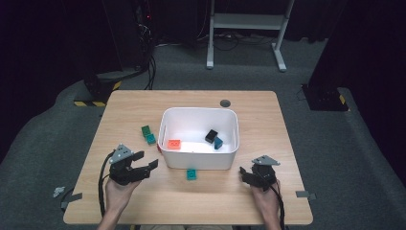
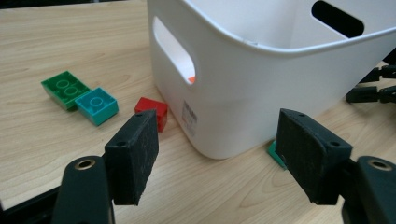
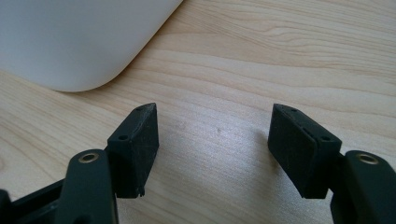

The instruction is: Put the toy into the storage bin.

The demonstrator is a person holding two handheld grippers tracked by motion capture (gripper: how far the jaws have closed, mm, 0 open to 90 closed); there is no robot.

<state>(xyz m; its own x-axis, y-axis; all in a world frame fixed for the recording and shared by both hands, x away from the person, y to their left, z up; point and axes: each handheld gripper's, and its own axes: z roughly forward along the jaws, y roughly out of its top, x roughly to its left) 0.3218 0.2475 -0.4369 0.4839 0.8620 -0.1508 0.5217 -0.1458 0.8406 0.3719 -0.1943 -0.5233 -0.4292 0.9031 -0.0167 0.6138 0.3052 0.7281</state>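
Left gripper [image 1: 147, 160] sits at the bin's [image 1: 198, 161] near-left corner, fingers [image 2: 133, 156] released with nothing between them — the red brick [image 2: 152, 112] lies just ahead of the left finger, against the bin wall, apart from both pads. Green brick [image 2: 64, 88] and light-blue brick [image 2: 96, 105] lie touching further left on the worktop [image 1: 143, 201]. A teal brick [image 1: 192, 174] lies in front of the bin. Right gripper [image 1: 245, 175] is near the bin's right corner, fingers [image 3: 135, 147] spread over bare wood — holding nothing.
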